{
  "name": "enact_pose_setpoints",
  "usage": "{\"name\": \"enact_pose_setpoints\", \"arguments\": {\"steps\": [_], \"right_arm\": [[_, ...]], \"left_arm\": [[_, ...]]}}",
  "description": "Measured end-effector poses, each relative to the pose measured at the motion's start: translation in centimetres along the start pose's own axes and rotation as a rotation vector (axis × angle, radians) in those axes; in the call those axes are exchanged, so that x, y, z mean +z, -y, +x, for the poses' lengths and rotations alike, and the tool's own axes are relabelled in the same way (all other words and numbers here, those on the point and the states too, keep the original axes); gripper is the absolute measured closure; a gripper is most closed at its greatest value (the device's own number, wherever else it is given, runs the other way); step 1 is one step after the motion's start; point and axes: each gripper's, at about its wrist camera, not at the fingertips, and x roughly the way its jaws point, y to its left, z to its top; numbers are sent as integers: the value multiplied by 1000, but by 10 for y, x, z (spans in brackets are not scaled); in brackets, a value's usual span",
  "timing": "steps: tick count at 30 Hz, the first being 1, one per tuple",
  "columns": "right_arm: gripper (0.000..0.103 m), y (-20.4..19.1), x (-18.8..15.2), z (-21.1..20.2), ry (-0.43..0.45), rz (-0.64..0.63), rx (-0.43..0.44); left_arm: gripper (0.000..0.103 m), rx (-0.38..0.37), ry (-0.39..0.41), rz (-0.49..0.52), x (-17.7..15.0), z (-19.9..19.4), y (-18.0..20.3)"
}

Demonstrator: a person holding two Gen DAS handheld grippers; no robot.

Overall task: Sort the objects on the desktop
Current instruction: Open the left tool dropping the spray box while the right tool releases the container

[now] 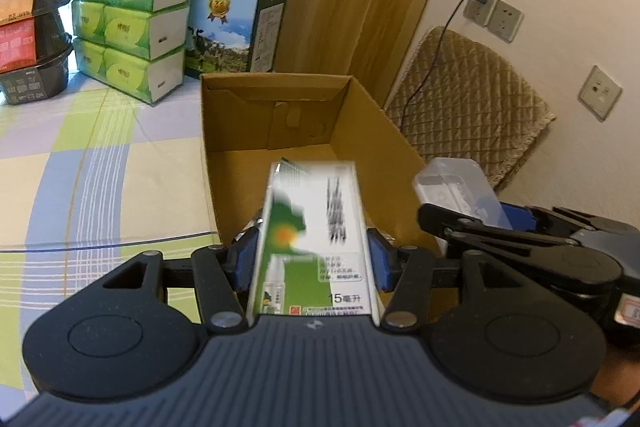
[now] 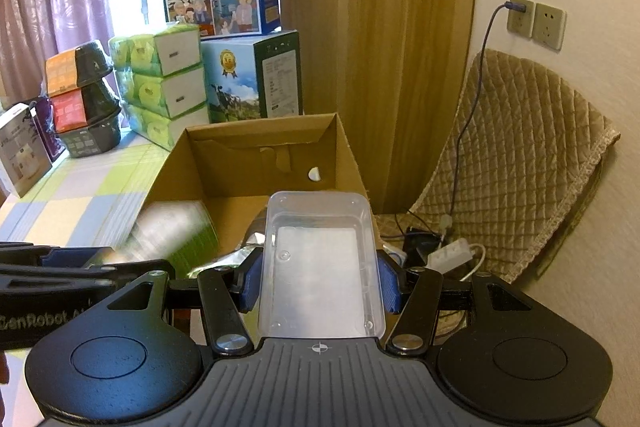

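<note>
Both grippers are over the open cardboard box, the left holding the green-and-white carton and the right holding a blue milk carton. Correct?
Not quite. The right gripper holds a clear plastic container, as the right wrist view shows. The left gripper does hold the green-and-white carton over the cardboard box.

Both wrist views sat close behind own fingers, faced forward over open cardboard box [image 1: 276, 115] toward stacked cartons and wall. Left view looked from box's left, caught right gripper [image 1: 448, 223] at right edge; right view caught left gripper [image 2: 100, 259] at left edge.

Cardboard box [image 1: 280, 131] on table [image 1: 100, 179], tissue packs [image 1: 128, 27] behind-left, cushion [image 1: 468, 99] right
</note>
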Motion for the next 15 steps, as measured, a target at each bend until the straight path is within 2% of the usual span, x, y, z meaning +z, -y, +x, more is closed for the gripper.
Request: {"name": "enact_pose_setpoints", "arguments": {"steps": [11,15], "right_arm": [[49,0,-4,-1,-6,12,14],[49,-4,-1,-1,1,25,38]], "left_arm": [[48,26,35,-71,-4,-21,-21],[40,33,47,-76,-6,-28,-24]]}}
